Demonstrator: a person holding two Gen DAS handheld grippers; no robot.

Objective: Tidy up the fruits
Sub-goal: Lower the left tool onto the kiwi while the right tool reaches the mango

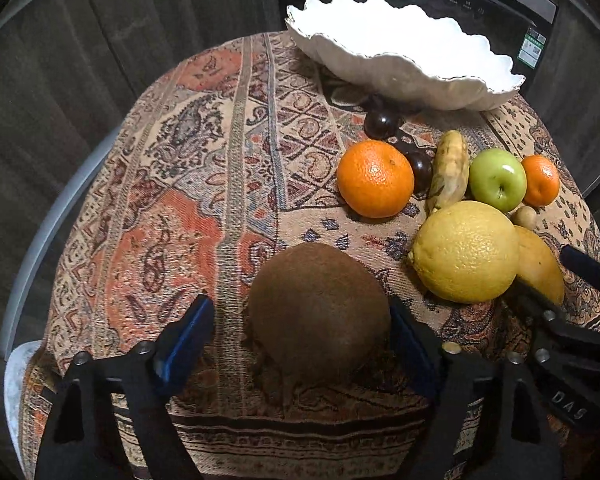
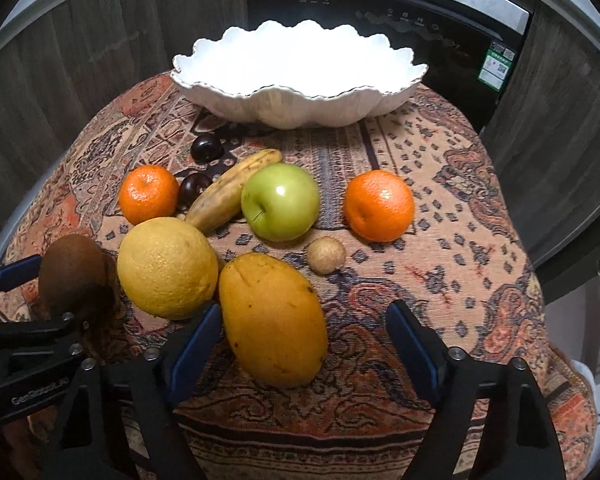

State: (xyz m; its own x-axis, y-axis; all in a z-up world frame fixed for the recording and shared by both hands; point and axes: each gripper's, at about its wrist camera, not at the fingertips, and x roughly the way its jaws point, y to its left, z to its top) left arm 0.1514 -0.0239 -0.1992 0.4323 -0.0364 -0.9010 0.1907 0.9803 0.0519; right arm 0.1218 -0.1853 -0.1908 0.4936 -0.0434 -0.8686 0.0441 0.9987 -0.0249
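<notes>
My left gripper [image 1: 300, 344] straddles the firm, fuzzy kiwi [image 1: 318, 312] near the tablecloth's [image 1: 180, 208] front edge, partly open; my right gripper [image 2: 302, 344] brackets the heavy, smooth mango [image 2: 274, 320], unclamped.

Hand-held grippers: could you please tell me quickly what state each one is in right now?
Left hand-held gripper: open around the kiwi, one pad touching, no grip yet.
Right hand-held gripper: open around the mango, not gripping.
</notes>
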